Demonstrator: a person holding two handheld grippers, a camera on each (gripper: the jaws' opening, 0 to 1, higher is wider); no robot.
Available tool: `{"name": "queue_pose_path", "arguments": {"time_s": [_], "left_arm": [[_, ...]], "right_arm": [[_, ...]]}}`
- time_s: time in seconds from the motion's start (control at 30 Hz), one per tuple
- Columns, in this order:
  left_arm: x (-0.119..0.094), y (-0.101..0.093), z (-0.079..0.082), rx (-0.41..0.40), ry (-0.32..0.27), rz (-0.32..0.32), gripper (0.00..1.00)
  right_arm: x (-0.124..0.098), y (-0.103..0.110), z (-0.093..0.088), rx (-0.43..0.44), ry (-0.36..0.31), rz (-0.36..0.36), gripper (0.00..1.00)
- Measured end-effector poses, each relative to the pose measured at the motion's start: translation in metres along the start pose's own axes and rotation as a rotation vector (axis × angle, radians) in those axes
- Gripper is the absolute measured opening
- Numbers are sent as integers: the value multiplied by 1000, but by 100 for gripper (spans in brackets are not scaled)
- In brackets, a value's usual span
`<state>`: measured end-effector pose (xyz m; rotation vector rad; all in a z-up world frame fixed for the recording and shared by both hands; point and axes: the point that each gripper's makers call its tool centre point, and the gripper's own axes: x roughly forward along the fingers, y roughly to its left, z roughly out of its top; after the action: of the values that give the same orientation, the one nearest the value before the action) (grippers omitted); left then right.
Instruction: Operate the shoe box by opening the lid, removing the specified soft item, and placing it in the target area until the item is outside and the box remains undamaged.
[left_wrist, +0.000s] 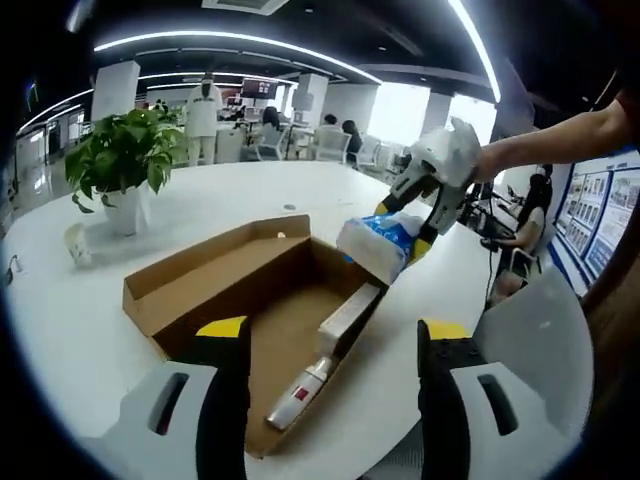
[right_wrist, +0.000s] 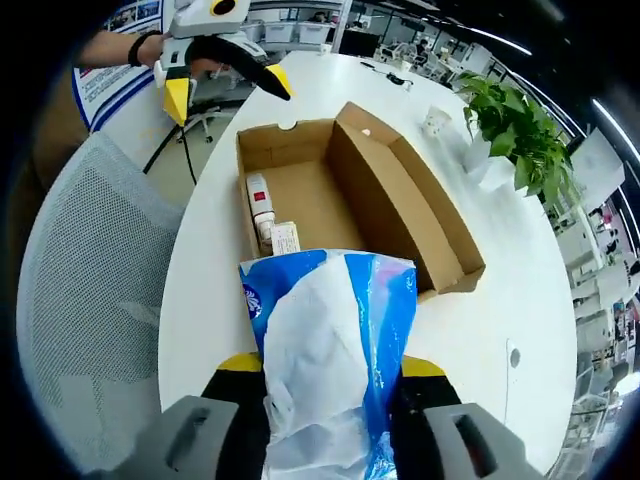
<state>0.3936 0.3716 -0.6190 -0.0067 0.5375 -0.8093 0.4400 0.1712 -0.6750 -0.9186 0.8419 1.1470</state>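
Step in hand, as judged: the lid is open and the soft item is out of the box, so the carry to the target area is under way; the next move calls for a bare stretch of bench beside the box, a lowering until the pack rests, and only then a release; no marked target area can be made out.

Right claw (right_wrist: 330, 385): jaws closed on the tissue pack (right_wrist: 330, 340), a soft blue-and-white plastic pack that bulges between them; it is held in the air above the near edge of the bench (right_wrist: 200, 290), apart from the shoe box (right_wrist: 340, 190).

Left claw (left_wrist: 335, 345): jaws apart and gripping nothing, poised over the near end of the box and not touching it.

Box: lid folded back flat along one long side; a small carton (left_wrist: 348, 315) and a tube (left_wrist: 298, 395) lie along one inner wall; no damage is visible.

Farther off, the right-hand forearm (left_wrist: 560, 140) reaches in level, claw angled downward; a potted plant (left_wrist: 125, 160) stands towards the far edge.
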Motion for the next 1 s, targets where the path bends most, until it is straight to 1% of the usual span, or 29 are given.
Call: {"name": "queue_pose_path", "arguments": {"time_s": [0.1,0.2,0.27,0.37,0.5,0.53,0.67,0.8,1.0], "left_arm": [[1,-1,0,5,6,0,68],[2,-3,-1,7,14,-3,68],[4,-8,-1,10,20,-10,68],[6,-15,-3,19,30,-17,68],[9,-22,-6,25,45,-26,68],[9,-24,-6,29,50,-29,68],[10,-25,-5,34,54,-31,67],[11,-25,-4,39,61,-30,67],[14,-27,-3,53,77,-30,67]], "right_arm": [[-5,4,-18,26,13,-1,44],[-9,9,-44,45,45,1,44],[-11,11,-56,61,55,-1,44],[-17,18,-83,102,71,-5,44],[-24,28,-119,136,118,-8,45],[-25,29,-123,137,123,-9,45],[-32,34,-158,171,159,-19,45],[-37,38,-182,196,181,-26,45],[-39,40,-205,230,202,-38,45]]}}
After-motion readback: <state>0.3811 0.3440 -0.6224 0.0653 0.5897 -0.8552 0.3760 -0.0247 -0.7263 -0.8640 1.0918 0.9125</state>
